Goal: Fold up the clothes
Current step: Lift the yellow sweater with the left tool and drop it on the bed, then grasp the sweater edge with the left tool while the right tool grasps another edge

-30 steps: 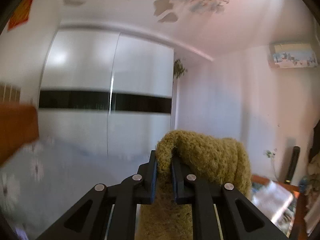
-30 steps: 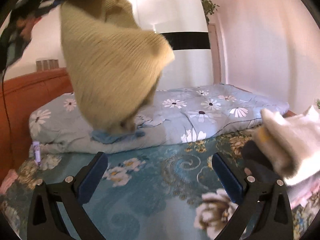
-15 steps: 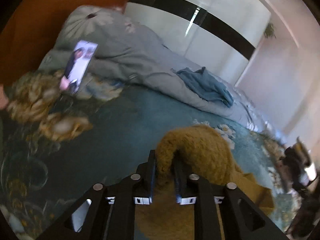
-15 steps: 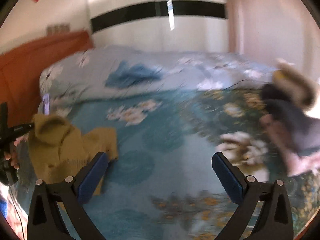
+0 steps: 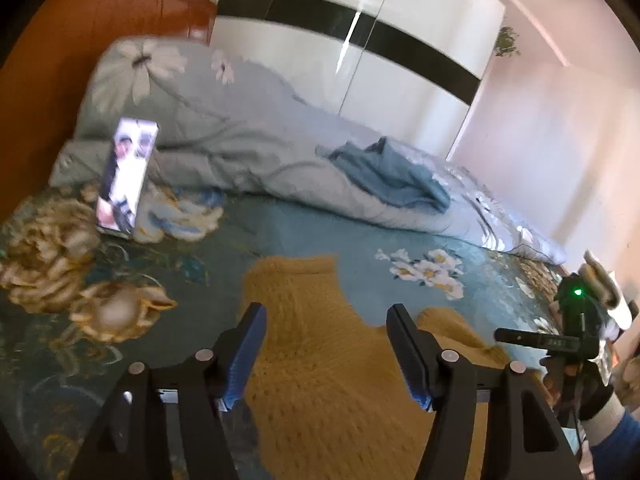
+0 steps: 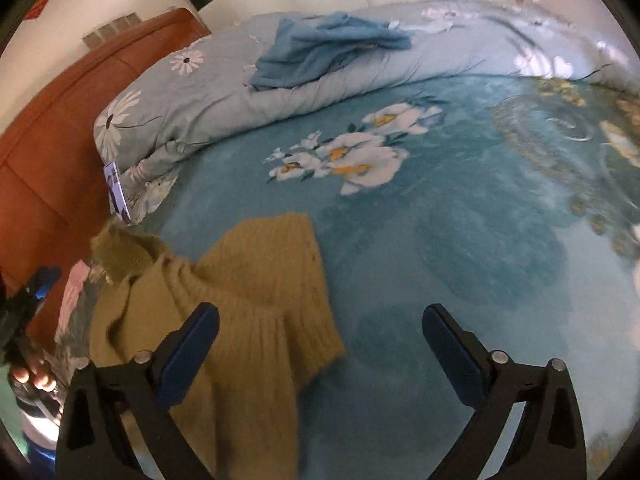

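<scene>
Sweater (image 5: 320, 360) flat on blanket (image 6: 440, 248), both grippers open, empty.

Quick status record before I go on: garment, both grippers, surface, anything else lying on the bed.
garment: mustard knit sweater, crumpled on the bed, not yet folded
left gripper: open, above the sweater, holding nothing
right gripper: open, empty, sweater under its left finger
surface: teal floral blanket
other items: blue cloth on the rolled duvet; phone leaning on the duvet, screen lit
</scene>
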A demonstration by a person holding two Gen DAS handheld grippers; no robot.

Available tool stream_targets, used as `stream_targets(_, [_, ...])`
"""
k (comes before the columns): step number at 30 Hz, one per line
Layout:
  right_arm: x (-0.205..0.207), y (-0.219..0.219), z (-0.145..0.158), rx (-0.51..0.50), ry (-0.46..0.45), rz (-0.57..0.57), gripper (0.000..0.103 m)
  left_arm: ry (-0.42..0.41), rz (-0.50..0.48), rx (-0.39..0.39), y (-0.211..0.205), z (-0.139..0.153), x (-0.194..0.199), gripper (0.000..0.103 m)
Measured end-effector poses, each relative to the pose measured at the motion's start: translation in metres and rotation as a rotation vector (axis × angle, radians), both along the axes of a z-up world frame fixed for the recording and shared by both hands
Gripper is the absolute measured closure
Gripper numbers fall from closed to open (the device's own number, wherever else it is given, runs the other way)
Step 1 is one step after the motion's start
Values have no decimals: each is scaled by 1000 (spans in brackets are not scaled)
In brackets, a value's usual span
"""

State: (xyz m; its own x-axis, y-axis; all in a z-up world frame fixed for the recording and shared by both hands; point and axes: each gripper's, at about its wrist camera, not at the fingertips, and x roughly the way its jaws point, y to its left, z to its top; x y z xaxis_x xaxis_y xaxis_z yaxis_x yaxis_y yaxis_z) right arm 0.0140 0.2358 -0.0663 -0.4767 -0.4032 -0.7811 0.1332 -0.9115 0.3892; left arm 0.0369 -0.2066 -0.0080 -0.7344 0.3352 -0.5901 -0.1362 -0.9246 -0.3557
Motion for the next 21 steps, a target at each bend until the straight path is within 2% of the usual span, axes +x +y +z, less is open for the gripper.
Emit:
stream_targets(2, [-19, -11, -10, 17, -47, 24, 14, -69, 28, 38, -6, -15, -19, 37])
stream_targets(4, [-32, -21, -17, 40, -80, 51, 20, -93, 53, 54, -12, -25, -26, 37])
stream_targets(7, [-40, -36, -23, 86, -100, 95, 22, -176, 77, 75, -18, -47, -33, 37])
stream_targets(9, [-42, -41, -24, 74, -103, 125, 45, -223, 82, 83, -19, -60, -36, 37])
stream_targets(10, [-44, -43, -26, 60, -123, 124, 67, -231, 80, 92, -19, -63, -35, 37])
stream_targets(11, [-45, -44, -26, 54, -129, 123, 76, -240, 79, 102, -18, -67, -34, 37])
stream_targets(12, [-45, -45, -26, 50, -132, 123, 79, -243, 77, 113, -17, -69, -34, 37])
stream_targets(13, [-44, -45, -22, 43, -121, 122, 89, -246, 76, 125, -17, -71, -34, 39])
stream_targets(14, [-43, -45, -17, 35, -107, 122, 89, -247, 82, 139, -17, -71, -34, 46])
stream_targets(15, [-42, -45, -12, 27, -94, 121, 90, -244, 79, 158, -16, -69, -34, 59])
stream_targets(16, [-41, -44, -7, 20, -80, 121, 91, -240, 77, 172, -14, -66, -34, 88])
stream_targets(18, [-42, -35, 13, 14, -38, 101, 92, -233, 73, 200, -9, -60, -36, 88])
stream_targets(21, [-43, -20, 45, 7, 27, 70, 92, -152, 49, 240, 2, -29, -39, 90])
